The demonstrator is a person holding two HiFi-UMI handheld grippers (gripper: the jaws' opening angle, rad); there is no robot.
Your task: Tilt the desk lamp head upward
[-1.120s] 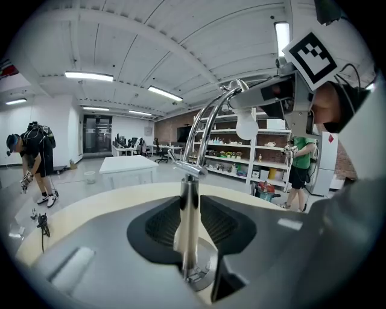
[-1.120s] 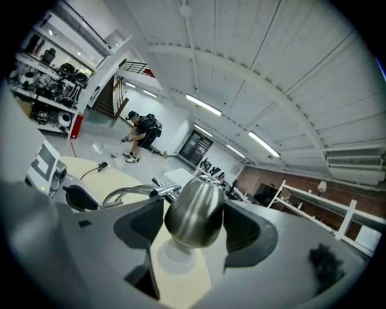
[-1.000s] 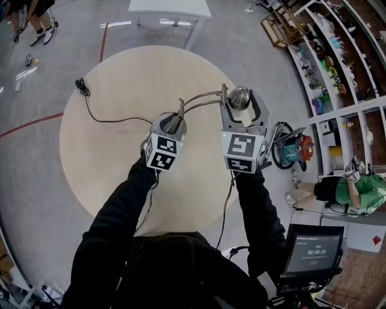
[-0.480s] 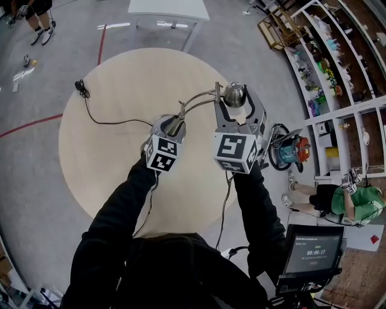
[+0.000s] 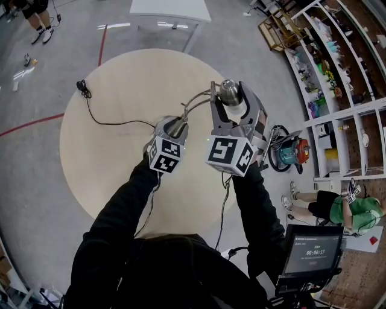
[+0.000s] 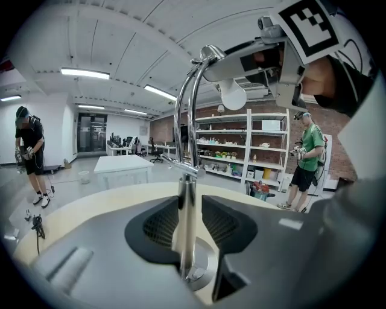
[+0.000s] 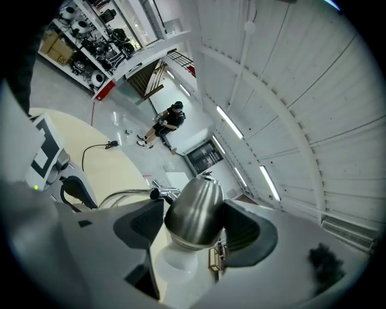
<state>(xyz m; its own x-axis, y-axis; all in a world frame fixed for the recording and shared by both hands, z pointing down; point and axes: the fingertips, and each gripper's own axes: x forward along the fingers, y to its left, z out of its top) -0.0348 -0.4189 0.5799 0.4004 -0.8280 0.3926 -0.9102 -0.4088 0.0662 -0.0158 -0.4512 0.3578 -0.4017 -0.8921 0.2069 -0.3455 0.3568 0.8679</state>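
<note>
Between the right tongs (image 7: 196,224), clamped mid-shade, the lamp head (image 7: 193,208) looks slick and rigid; left tongs (image 6: 189,217), just opening, seemingly straddle its stem (image 6: 187,187) loosely.

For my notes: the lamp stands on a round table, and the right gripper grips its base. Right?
No: the right gripper grips the lamp head, not the base, as the right gripper view shows. The rest holds.

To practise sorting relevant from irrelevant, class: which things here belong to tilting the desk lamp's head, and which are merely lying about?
Job: brushed-metal lamp head with white bulb; curved chrome lamp arm; upright chrome lamp stem; round beige table.
Lying about: black cable with plug; white rectangular table; red-and-teal machine on the floor; white shelving.
</note>
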